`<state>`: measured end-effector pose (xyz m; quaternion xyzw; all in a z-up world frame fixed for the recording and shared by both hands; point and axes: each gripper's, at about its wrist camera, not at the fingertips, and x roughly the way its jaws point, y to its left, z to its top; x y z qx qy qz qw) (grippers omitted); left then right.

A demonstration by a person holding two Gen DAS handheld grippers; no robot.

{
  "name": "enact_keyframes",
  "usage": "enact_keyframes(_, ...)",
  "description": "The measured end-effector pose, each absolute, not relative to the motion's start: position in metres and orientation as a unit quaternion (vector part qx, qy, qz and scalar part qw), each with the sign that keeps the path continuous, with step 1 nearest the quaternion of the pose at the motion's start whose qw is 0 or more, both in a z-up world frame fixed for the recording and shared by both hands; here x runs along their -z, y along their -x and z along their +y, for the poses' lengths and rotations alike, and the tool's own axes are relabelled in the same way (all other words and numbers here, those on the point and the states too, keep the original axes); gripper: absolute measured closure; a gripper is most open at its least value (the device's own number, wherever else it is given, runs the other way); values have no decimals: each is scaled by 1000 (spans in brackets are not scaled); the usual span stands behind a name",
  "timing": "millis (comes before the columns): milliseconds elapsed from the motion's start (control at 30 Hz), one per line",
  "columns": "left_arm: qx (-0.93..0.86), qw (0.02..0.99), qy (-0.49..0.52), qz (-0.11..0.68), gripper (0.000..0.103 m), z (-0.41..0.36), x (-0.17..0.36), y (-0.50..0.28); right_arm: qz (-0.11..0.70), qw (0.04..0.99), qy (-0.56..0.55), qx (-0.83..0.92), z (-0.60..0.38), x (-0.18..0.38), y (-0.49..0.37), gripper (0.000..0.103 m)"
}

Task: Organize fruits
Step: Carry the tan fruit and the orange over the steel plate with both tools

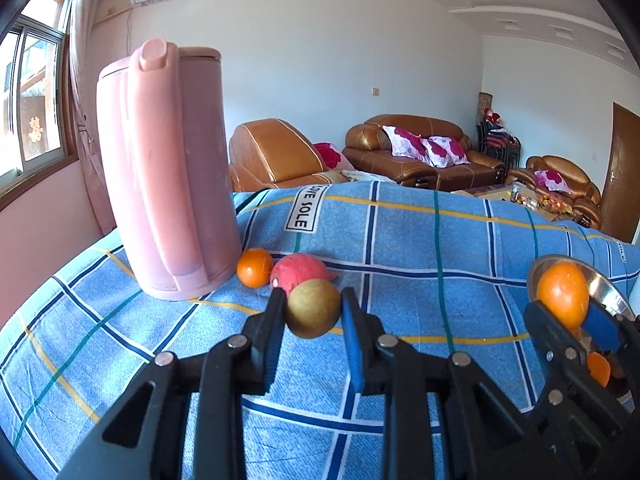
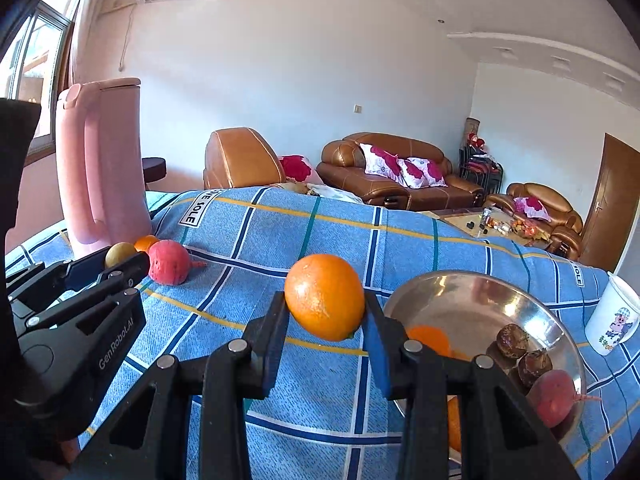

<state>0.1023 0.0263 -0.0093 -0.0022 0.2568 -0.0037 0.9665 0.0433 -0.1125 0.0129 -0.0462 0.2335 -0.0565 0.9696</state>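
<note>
Jaws around pear (image 1: 313, 309), orange (image 2: 325, 297).

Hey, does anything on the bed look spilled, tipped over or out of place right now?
Nothing spilled or tipped. The pink jug stands upright on the blanket, and an orange and a red fruit lie loose beside it, outside the metal bowl.

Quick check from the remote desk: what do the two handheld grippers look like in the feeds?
Both the left gripper and right gripper are black plastic clamps with angular arms, silver round pivot pins and blue pads inside the fingers. The left one's side carries pale "GenRobot.AI" lettering. No hands or sleeves show.
</note>
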Motion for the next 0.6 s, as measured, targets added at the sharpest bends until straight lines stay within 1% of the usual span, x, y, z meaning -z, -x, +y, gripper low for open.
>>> enact_keyframes(600, 8, 968, 14, 252, 74, 11, 9, -72, 237, 969, 37, 62, -131, -14, -18, 64)
